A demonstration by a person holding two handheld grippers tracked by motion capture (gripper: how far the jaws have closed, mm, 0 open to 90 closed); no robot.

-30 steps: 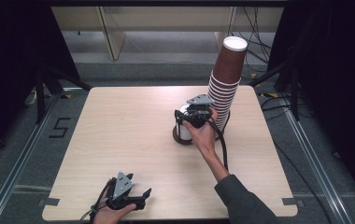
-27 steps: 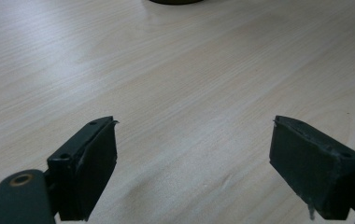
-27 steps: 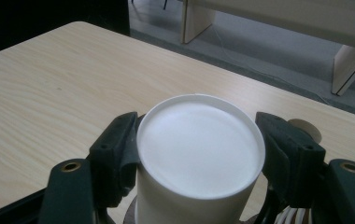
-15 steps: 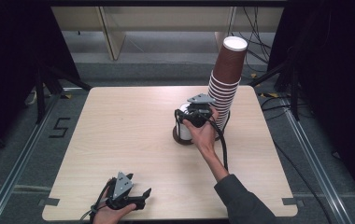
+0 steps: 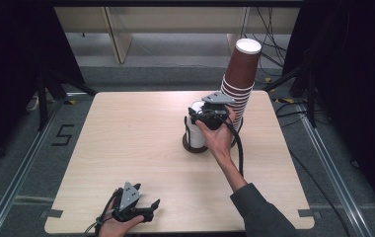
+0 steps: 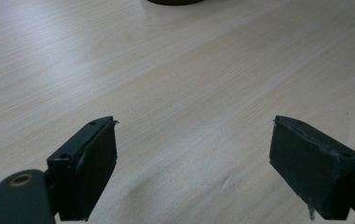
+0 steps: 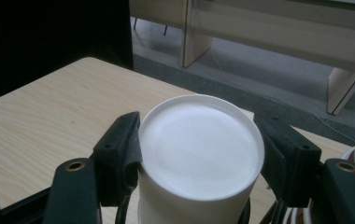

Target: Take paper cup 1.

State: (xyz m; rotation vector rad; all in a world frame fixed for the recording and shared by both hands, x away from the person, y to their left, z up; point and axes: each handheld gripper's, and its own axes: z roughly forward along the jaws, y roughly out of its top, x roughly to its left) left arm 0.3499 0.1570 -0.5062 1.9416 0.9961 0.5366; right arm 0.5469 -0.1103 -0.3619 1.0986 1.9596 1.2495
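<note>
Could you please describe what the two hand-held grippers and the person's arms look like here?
Both are black. The left hand-held gripper and the right hand-held gripper each carry a grey three-cornered plate on top and trail a black cable. Their jaws are flat black blocks with brass-coloured rivets at the joints. The right arm wears a dark grey sleeve.

Overhead forward-down; two close table-level views

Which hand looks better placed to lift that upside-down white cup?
Probably the right: the right gripper already has its jaws on either side of the white cup. The left gripper rests open near the table's front edge.
</note>
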